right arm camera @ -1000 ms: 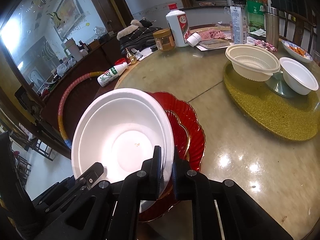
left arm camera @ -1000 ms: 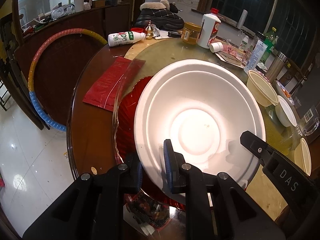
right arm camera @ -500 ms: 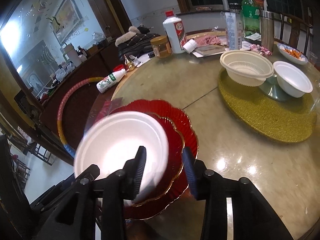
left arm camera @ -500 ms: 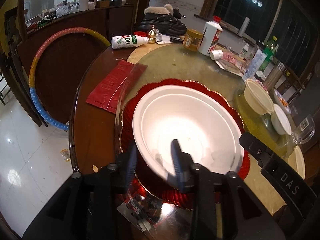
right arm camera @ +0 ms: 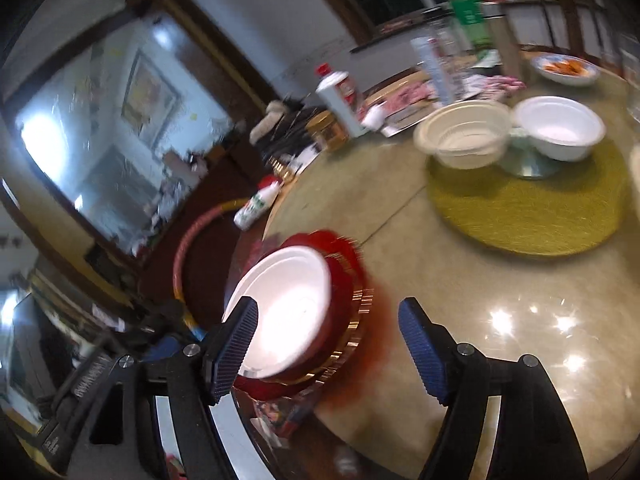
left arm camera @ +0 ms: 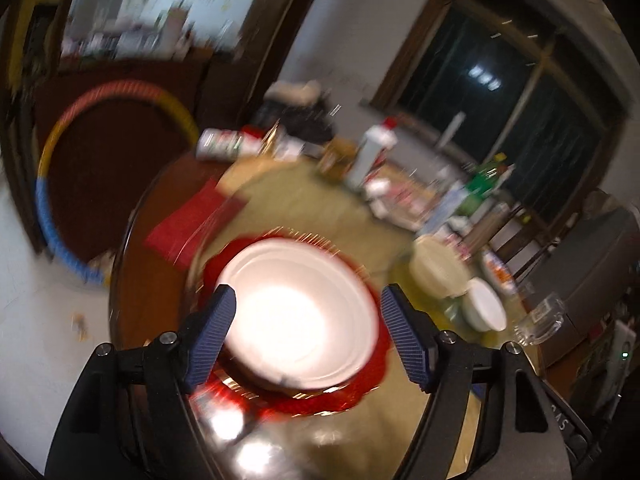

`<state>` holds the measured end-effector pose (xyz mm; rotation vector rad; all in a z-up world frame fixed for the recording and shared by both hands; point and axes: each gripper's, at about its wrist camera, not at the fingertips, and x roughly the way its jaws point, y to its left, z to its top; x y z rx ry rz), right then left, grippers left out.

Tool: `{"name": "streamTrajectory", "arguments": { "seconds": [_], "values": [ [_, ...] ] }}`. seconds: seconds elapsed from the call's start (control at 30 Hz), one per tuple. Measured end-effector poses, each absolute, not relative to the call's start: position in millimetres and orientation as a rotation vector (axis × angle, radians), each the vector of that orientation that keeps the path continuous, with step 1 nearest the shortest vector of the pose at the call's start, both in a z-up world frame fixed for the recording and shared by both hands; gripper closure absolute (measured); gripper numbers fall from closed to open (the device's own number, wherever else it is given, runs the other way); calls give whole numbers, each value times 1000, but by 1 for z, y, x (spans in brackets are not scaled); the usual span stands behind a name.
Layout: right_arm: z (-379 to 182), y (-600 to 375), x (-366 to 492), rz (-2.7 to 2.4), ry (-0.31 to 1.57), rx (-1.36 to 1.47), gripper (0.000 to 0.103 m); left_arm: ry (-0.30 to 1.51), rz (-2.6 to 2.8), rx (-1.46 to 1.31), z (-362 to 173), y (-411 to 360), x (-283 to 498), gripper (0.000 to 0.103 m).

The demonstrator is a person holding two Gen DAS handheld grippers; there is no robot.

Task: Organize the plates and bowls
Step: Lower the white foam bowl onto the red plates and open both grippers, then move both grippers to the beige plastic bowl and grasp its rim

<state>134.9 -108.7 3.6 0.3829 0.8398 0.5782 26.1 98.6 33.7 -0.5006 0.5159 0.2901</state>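
We found the wide white foam bowl (left arm camera: pixel 300 308) sitting mouth-up on the scalloped red plates with gold rims (left arm camera: pixel 320 400), near the front edge of the round glass-topped desk (right arm camera: pixel 460 320). Both grippers were spread wide and held nothing. The left gripper (left arm camera: pixel 308 336) hung above the bowl, which showed directly ahead of it and between its blue ribbed pads (left arm camera: pixel 210 332), though we judged no pad was touching the rim. The right gripper (right arm camera: pixel 328 348) sat more to the right of the stack, so the bowl (right arm camera: pixel 288 312) lay ahead and to its left, close beside its left pad (right arm camera: pixel 232 348) and apart from the right one.

The bowl is round, so it has no long axis to speak of; its opening faced straight up and its rim looked level, as far as the blur let us tell. The red plates lay flat beneath it, and how many there were we could not count.

Across the desk, well apart from the stack, a cream plastic bowl (right arm camera: pixel 464 136) and a smaller white bowl (right arm camera: pixel 560 128) stood upright over the round yellow-green mat (right arm camera: pixel 532 216), just beside each other. From the right view these lay ahead and to the right. We judged the right gripper the nearer one for reaching them, with an approach from above onto a rim.
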Motion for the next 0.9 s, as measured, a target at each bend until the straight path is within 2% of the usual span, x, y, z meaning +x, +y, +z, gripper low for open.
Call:
{"name": "streamTrajectory", "arguments": {
  "seconds": [0.07, 0.1, 0.17, 0.4, 0.67, 0.83, 0.9],
  "values": [
    [4, -139, 132, 552, 819, 425, 27, 454, 250, -429, 42, 75, 27, 26],
    [4, -154, 130, 537, 806, 444, 26, 429, 203, -377, 46, 54, 31, 20],
    [4, -190, 126, 481, 781, 487, 25, 437, 122, -321, 46, 26, 42, 19],
    [5, -311, 122, 249, 730, 574, 22, 758, -172, -254, 9, -83, 124, 19],
    [-16, -397, 143, 72, 778, 632, 21, 893, -237, -288, -9, -163, 186, 19],
    [-33, -425, 161, 20, 780, 700, 40, 935, -239, -263, -21, -200, 207, 19],
    [-40, -431, 169, 11, 796, 718, 40, 939, -226, -239, -27, -212, 214, 19]
  ]
}}
